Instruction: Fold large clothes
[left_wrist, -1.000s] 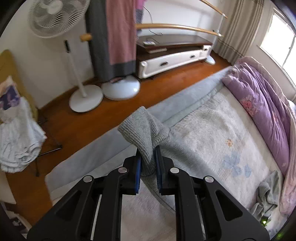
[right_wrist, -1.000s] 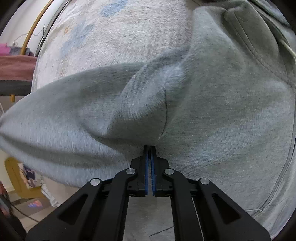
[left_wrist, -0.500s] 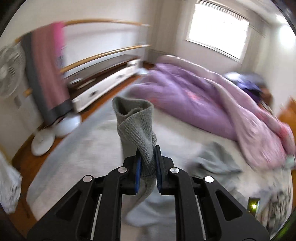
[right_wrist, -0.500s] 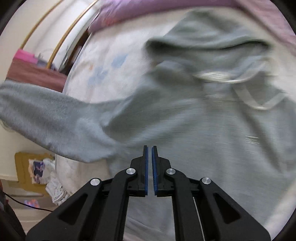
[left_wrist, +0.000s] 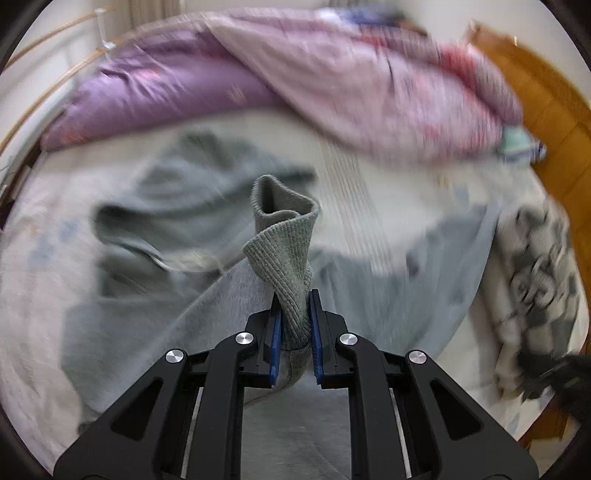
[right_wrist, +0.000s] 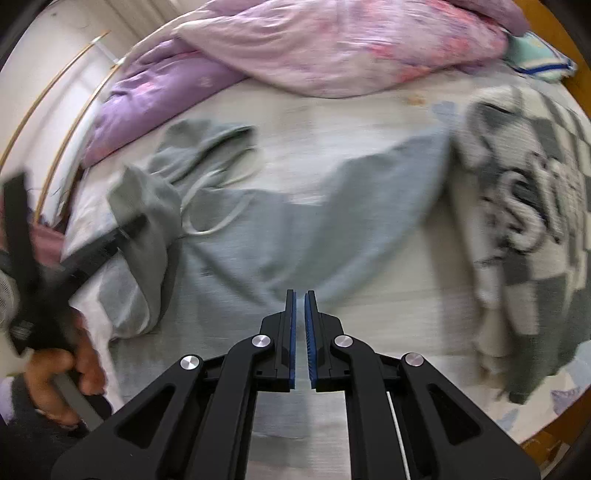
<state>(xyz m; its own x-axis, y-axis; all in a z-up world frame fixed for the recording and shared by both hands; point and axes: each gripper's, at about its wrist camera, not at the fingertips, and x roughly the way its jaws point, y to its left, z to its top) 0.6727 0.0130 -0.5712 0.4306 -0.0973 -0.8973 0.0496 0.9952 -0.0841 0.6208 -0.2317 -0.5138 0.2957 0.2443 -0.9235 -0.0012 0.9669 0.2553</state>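
Left tool (left_wrist: 294, 328) pinches the sweatshirt cuff (left_wrist: 284, 236), sleeve lifted over the body. Grey sweatshirt (right_wrist: 295, 229) lies flat on the bed (right_wrist: 388, 302), long axis ahead-left. Right tool (right_wrist: 300, 332) nearly pressed together, gripping nothing, hovering nearer the hem.

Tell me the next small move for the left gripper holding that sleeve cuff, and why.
Probably carry the ribbed sleeve cuff across and lay it on the grey hoodie chest. The left gripper is clamped on it, lifted off the bed, while the hoodie body lies spread; the right gripper holds nothing, jaws nearly closed.
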